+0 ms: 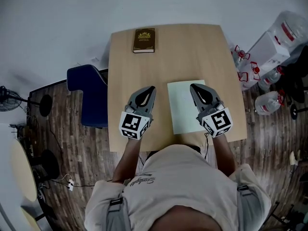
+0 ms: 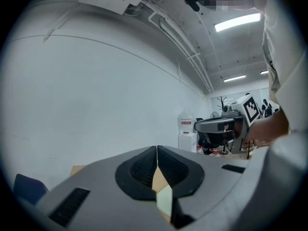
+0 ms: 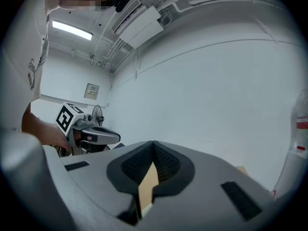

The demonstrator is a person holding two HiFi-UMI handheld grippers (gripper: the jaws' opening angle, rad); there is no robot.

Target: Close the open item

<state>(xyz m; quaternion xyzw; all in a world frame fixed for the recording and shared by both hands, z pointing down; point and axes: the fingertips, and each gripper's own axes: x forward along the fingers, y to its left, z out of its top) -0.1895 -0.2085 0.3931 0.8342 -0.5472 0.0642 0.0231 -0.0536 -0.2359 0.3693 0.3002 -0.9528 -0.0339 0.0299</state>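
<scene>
Brown hardcover book [image 1: 144, 40] shut at the counter's [image 1: 192, 52] far edge
Jaws of left gripper [image 1: 150, 89] and right gripper [image 1: 194, 87] are held together, empty.

My tabletop [image 1: 183, 52] is pale wood, smooth and matt. The book [image 1: 144, 40] has a dark brown cover with a dull sheen, and the sheet [image 1: 185, 107] looks like matt paper. My left gripper [image 1: 152, 88] and right gripper [image 1: 192, 86] are matt grey plastic with ribbed black pads [image 2: 141, 167].
</scene>
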